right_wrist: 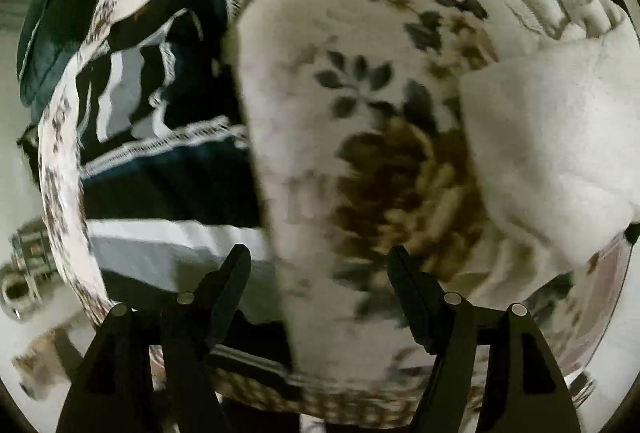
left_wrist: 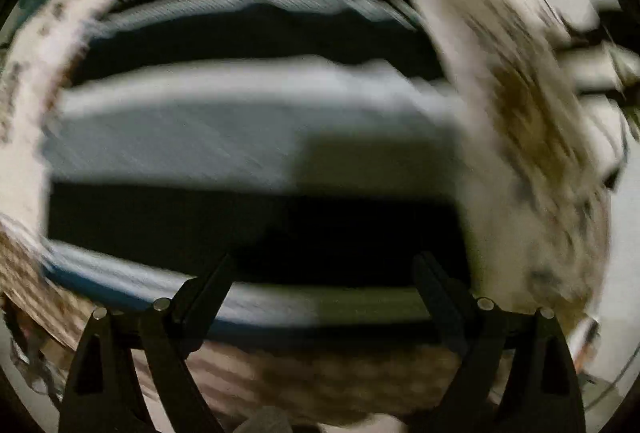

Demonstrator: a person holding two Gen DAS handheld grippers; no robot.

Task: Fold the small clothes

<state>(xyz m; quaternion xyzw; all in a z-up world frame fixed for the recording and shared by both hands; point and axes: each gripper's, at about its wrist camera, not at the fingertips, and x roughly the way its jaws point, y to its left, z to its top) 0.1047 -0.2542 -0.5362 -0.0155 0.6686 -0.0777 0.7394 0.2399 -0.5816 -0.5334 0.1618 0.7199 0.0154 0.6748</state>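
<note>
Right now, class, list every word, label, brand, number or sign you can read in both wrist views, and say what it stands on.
None: no readable text in either view.
Striped garment: only stripes, heavily blurred.
Floral cloth: printed leaves and flowers, no lettering.
White folded cloth: plain.

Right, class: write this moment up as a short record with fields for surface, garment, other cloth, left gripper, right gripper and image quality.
surface: floral cloth, cream with dark leaf and brown flower print
garment: striped garment, dark navy with grey and white bands, lying flat on the cloth
other cloth: white towels, on the right of the right wrist view
left gripper: open, empty, over the garment
right gripper: open, empty, at the garment's right edge
image quality: left wrist view heavily blurred
</note>
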